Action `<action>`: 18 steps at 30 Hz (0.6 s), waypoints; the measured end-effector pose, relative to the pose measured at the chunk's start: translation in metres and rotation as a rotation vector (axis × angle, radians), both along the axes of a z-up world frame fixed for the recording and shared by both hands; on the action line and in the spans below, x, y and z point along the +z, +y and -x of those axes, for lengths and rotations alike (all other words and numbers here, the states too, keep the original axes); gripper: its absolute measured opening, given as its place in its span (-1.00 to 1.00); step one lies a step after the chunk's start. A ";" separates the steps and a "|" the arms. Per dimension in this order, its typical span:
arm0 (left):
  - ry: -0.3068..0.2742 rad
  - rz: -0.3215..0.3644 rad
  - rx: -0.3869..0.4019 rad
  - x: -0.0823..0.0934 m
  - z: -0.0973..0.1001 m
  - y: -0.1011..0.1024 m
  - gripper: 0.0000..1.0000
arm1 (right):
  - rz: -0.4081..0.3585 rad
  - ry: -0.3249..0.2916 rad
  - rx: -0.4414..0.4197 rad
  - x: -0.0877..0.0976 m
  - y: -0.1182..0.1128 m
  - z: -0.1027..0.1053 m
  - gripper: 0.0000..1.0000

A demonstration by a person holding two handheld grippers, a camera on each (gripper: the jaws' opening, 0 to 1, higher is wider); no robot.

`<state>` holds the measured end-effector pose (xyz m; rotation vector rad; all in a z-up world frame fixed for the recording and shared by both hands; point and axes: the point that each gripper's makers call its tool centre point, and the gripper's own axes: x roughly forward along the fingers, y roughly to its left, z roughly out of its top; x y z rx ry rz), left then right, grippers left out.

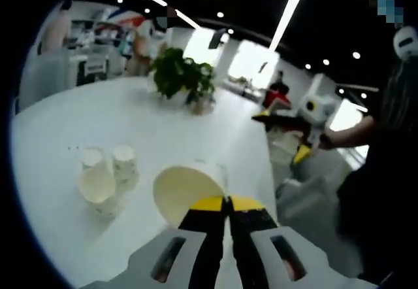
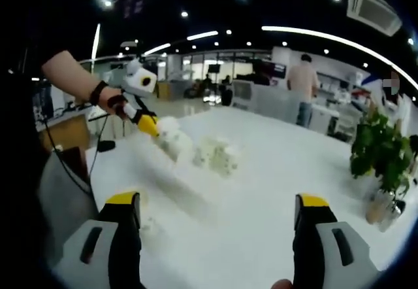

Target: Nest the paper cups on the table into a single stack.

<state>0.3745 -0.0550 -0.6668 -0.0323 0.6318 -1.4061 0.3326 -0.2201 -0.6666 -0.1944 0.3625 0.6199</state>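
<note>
While the left tool (image 1: 228, 205) is clenched on the rim of one paper cup (image 1: 186, 191), holding it tilted with its mouth toward the camera, stacking is judged partly done. Several other cups (image 1: 108, 174) stand grouped on the white surface (image 1: 78, 119), just beside the held cup in the left gripper view; their blurred shapes do not show how many are already nested. The held cup has yet to be set into that group, and a single stack is not yet formed.

The right tool (image 2: 219, 220) is released, jaws spread wide, hanging above bare surface near its edge. In the right gripper view, the surface offers open room around the cups. A potted plant (image 1: 184, 76) stands well apart toward the far side. The near edge lies close to the person.
</note>
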 end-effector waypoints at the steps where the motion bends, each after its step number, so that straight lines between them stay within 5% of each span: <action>1: 0.002 -0.007 -0.003 0.000 0.002 0.001 -1.00 | 0.001 -0.001 0.000 0.001 0.000 0.000 0.92; 7: -0.002 -0.064 -0.049 0.013 0.028 0.001 -1.00 | -0.013 0.002 -0.005 0.003 -0.002 0.008 0.92; 10: -0.061 -0.116 -0.079 0.020 0.039 0.003 -1.00 | -0.013 -0.014 -0.006 0.005 -0.002 0.011 0.92; 16: -0.125 -0.105 -0.074 0.055 0.051 0.000 -1.00 | -0.027 -0.007 -0.009 0.001 0.001 0.014 0.92; 18: -0.150 -0.157 -0.076 0.062 0.054 0.002 -1.00 | -0.027 -0.009 -0.003 0.002 0.004 0.015 0.92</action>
